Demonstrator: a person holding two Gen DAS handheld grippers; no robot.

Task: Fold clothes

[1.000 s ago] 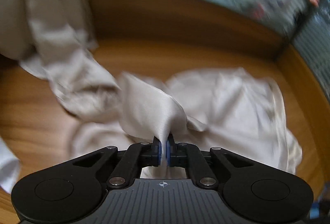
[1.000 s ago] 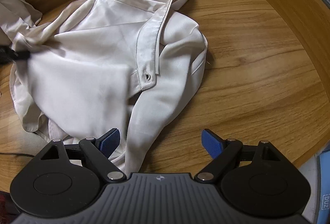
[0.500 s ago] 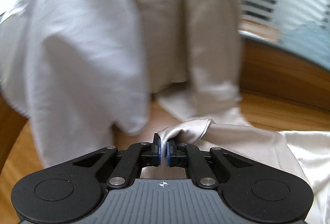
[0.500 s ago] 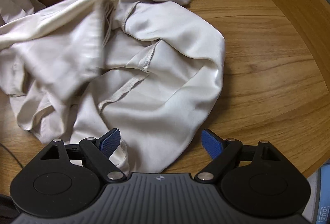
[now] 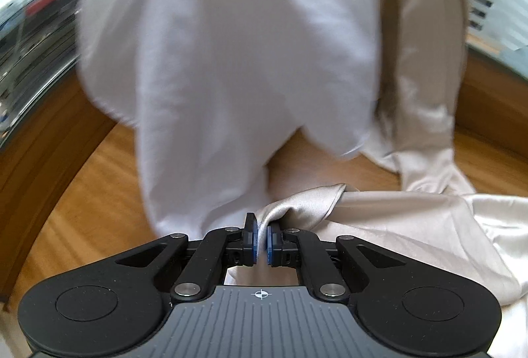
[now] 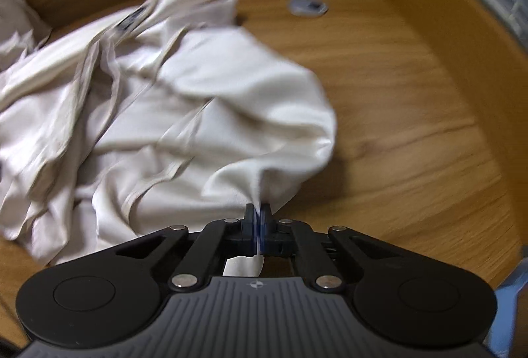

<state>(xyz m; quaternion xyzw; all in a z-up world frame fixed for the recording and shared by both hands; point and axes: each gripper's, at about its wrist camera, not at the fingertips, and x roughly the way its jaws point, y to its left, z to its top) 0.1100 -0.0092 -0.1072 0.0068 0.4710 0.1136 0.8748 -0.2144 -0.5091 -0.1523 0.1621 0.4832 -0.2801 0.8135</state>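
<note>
Cream satin shirt (image 6: 171, 113), crumpled on wooden tabletop (image 6: 412, 133): light, limp, slippery; grip hems. Left gripper (image 5: 260, 241) and right gripper (image 6: 258, 231) fingers pinch its folds.

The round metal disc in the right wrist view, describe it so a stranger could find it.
Start from the wooden tabletop. Past the crumpled cream shirt, toward the far raised edge, lies the grey disc, flush in the wood. It is the only small, round, metallic thing there.
</note>
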